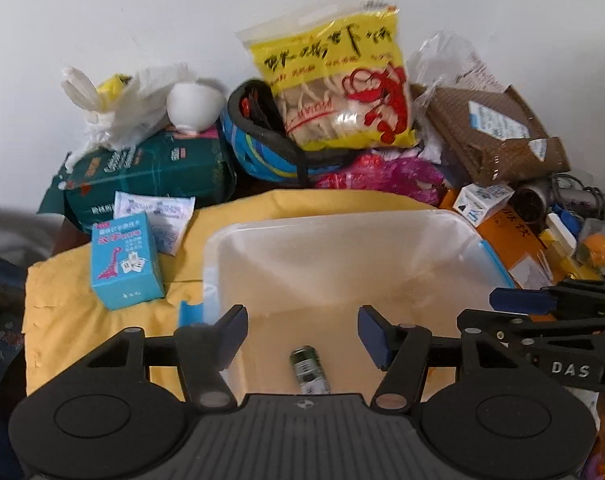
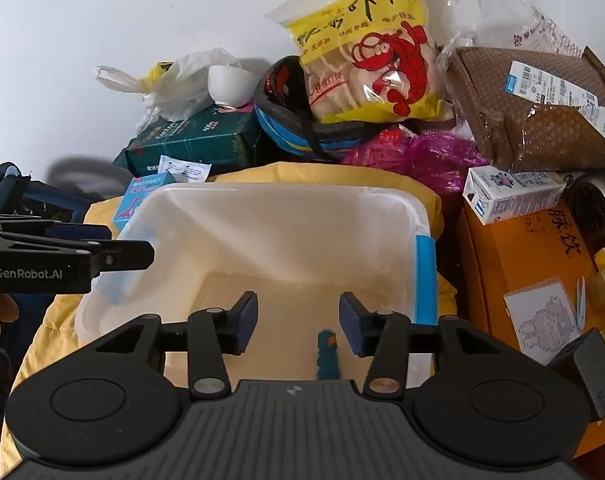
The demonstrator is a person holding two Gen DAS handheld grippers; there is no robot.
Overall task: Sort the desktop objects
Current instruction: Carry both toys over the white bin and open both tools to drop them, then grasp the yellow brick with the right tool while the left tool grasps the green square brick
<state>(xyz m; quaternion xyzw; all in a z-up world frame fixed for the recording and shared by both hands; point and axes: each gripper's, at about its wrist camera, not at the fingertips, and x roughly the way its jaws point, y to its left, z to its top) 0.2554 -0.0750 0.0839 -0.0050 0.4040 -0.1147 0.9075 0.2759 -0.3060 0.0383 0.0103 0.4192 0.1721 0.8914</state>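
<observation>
- Both my left gripper [image 1: 302,330] and right gripper [image 2: 298,322] hover over the bin [image 1: 382,224], jaws wide, holding nothing.
- Vial [image 1: 309,370] and teal toy [image 2: 328,356] lie inside; a careless reach may knock them.
- Grippers sit close together; they may collide.
- Snack bag [image 1: 334,80] leans on the pile; bumping could topple it.
</observation>
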